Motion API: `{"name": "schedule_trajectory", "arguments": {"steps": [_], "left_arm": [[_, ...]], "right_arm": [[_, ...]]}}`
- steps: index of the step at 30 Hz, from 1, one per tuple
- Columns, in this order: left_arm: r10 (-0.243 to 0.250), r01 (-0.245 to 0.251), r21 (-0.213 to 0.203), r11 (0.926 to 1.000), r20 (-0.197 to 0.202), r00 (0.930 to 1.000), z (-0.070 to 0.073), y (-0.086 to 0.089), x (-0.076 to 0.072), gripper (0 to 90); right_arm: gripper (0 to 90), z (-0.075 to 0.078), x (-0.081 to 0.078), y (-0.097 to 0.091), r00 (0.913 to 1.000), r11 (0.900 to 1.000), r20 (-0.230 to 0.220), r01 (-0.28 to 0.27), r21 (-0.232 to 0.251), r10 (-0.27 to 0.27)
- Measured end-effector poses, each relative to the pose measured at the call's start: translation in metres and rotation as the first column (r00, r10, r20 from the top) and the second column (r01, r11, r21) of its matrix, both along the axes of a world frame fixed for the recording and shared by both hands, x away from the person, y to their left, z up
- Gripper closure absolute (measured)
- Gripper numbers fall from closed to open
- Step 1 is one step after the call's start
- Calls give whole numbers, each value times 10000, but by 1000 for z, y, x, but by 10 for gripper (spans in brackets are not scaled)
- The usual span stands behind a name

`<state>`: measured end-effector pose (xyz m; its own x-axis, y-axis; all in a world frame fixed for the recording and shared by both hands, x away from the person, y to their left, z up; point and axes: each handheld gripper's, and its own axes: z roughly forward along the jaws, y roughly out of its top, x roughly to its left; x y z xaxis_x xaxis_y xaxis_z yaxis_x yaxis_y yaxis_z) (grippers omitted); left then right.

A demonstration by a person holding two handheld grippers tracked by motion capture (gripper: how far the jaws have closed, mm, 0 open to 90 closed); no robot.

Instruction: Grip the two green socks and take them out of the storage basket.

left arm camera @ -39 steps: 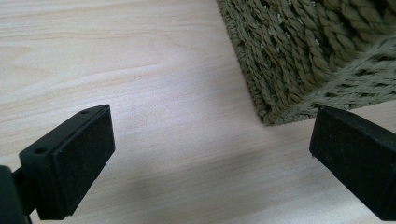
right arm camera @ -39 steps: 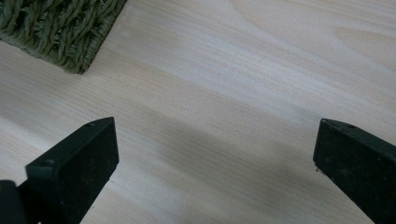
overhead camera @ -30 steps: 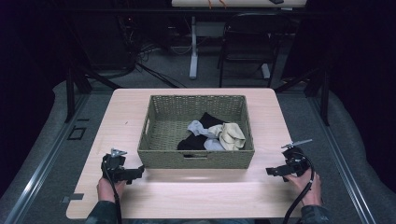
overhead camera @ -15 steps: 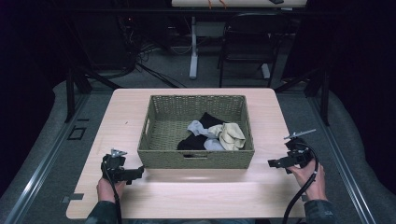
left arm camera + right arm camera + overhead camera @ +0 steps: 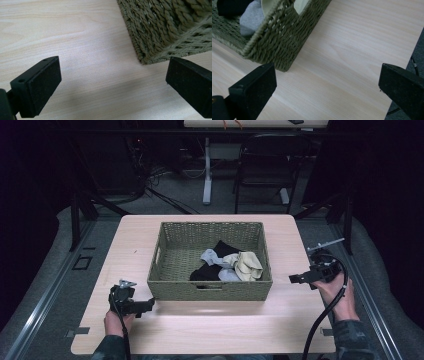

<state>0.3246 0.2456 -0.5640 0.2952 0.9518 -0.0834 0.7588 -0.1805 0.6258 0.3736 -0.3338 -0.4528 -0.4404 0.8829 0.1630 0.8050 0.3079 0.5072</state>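
A woven basket [image 5: 212, 287] sits at the centre of the wooden table [image 5: 210, 330], containing black [image 5: 205, 272], grey [image 5: 215, 257] and cream [image 5: 248, 266] socks. The left gripper [image 5: 145, 306] rests low by the basket's near left corner, jaws spread wide, holding nothing. The right gripper [image 5: 296, 279] hovers beside the basket's right wall, jaws equally wide apart, empty.

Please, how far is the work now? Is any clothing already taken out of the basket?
Nothing looks done yet: the black, grey and cream clothes all lie inside the basket. Nothing is in hand: the left gripper and right gripper are open and empty, beside the basket on the table. Any handling of the clothes is still left.
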Motion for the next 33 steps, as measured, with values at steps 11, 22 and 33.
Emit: {"name": "schedule_trajectory", "arguments": {"steps": [11,22,33], "left_arm": [[-21,21,-13,10000,-34,10000,0,0,0,0],[-41,40,-74,10000,-51,10000,0,0,0,0],[-63,63,-80,9999,-21,10000,1,-1,0,0]], "right_arm": [[19,26,23,14,9991,9988,33,-422,-263,423],[26,42,41,43,9949,9944,44,-1009,-304,1011],[35,49,65,98,9798,9792,-178,-1997,-363,1992]]}}
